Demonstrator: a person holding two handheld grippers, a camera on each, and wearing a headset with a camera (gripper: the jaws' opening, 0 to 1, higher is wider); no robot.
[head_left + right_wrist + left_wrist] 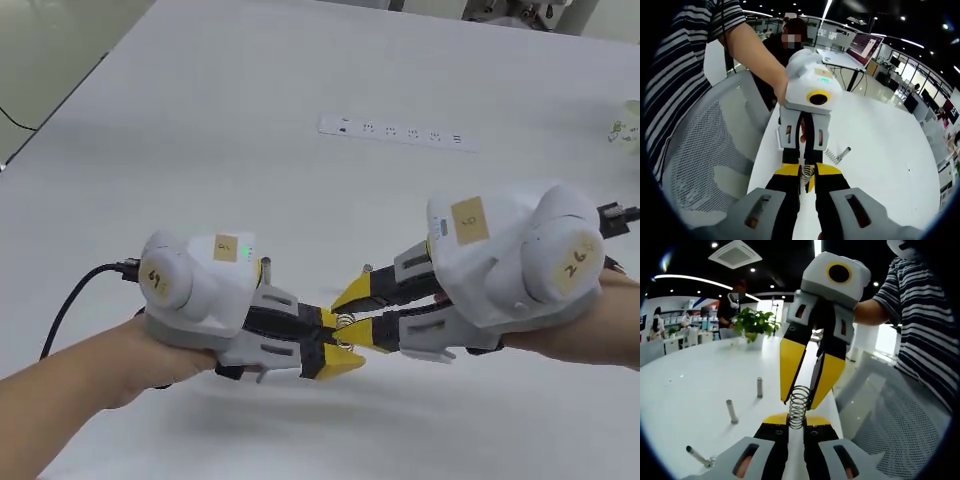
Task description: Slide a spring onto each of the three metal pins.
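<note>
— Where's the spring [797, 407]?
— One end clamped in the left gripper [795, 421] fingers; the right gripper [801, 399] fingers flank the other, grip unclear.
— Room?
— Surface [250, 150] edge just beside both; metal pins [759, 387] well apart, bare surface around

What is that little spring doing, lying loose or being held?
Held, not loose: the left gripper pinches one end of the spring and the right gripper's yellow tips clamp the other.
</note>
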